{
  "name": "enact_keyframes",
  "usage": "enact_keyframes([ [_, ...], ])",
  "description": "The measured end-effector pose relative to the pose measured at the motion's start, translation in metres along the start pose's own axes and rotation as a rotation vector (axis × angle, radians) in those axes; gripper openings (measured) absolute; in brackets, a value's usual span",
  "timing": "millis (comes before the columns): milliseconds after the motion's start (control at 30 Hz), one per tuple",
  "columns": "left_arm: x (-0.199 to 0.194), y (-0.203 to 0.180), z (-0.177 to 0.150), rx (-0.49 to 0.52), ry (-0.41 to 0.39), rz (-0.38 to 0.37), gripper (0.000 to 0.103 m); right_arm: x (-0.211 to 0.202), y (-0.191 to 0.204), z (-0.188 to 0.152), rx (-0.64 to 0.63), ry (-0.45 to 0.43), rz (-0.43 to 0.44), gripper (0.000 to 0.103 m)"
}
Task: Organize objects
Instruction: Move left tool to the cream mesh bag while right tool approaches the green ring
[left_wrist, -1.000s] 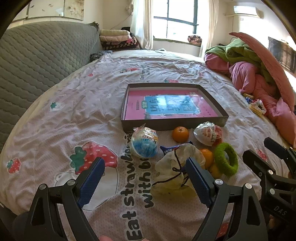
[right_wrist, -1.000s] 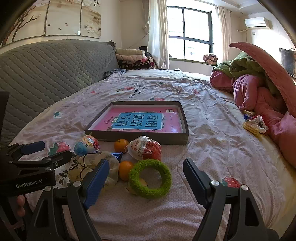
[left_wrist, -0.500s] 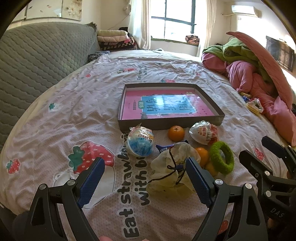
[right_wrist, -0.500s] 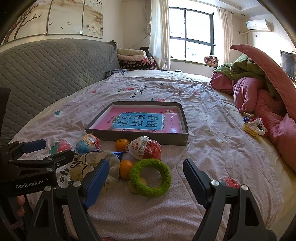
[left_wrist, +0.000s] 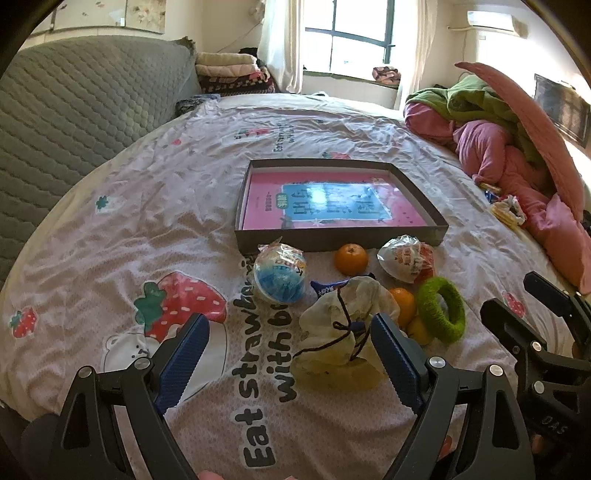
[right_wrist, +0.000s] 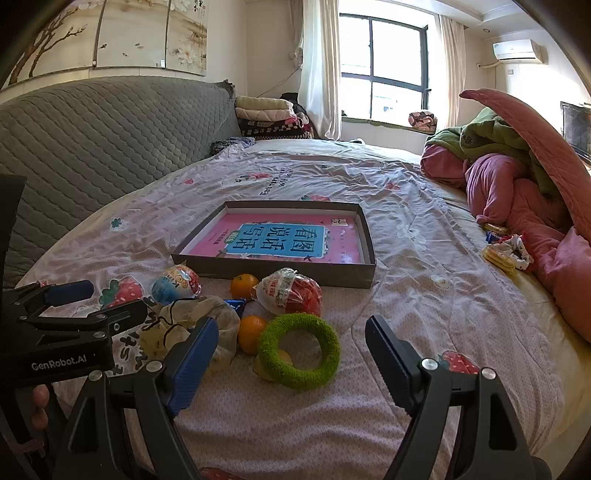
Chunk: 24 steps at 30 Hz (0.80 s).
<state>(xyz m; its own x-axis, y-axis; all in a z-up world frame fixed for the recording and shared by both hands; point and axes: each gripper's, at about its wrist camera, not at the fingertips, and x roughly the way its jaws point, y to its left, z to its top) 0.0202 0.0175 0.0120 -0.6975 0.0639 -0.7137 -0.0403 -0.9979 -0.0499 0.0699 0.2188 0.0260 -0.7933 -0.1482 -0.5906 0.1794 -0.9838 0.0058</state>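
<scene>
A shallow dark box (left_wrist: 439, 229) (right_wrist: 280, 275) with a pink-and-blue book lies on the bed. In front of it lie a blue wrapped ball (left_wrist: 279, 275) (right_wrist: 176, 286), a red wrapped ball (left_wrist: 406, 258) (right_wrist: 291, 291), oranges (left_wrist: 351, 258) (right_wrist: 243, 285), a green ring (left_wrist: 441, 308) (right_wrist: 299, 350) and a cream drawstring pouch (left_wrist: 340, 336) (right_wrist: 173, 328). My left gripper (left_wrist: 290, 356) is open, the pouch by its right finger. My right gripper (right_wrist: 291, 362) is open just before the green ring.
A grey quilted headboard (left_wrist: 74, 110) runs along the left. Pink and green bedding (left_wrist: 517, 147) (right_wrist: 517, 177) is piled at the right, with small snack packets (right_wrist: 506, 251) beside it. Folded blankets (right_wrist: 266, 114) are stacked at the far end under the window.
Both grippers have drawn back slightly and stay open. The objects on the bed have not moved.
</scene>
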Motion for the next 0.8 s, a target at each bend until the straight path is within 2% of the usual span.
enact_keyframes([
  [800, 0.008, 0.000, -0.016, -0.002, 0.059, -0.012, 0.089, 0.001, -0.011, -0.012, 0.010, 0.042, 0.007, 0.081],
])
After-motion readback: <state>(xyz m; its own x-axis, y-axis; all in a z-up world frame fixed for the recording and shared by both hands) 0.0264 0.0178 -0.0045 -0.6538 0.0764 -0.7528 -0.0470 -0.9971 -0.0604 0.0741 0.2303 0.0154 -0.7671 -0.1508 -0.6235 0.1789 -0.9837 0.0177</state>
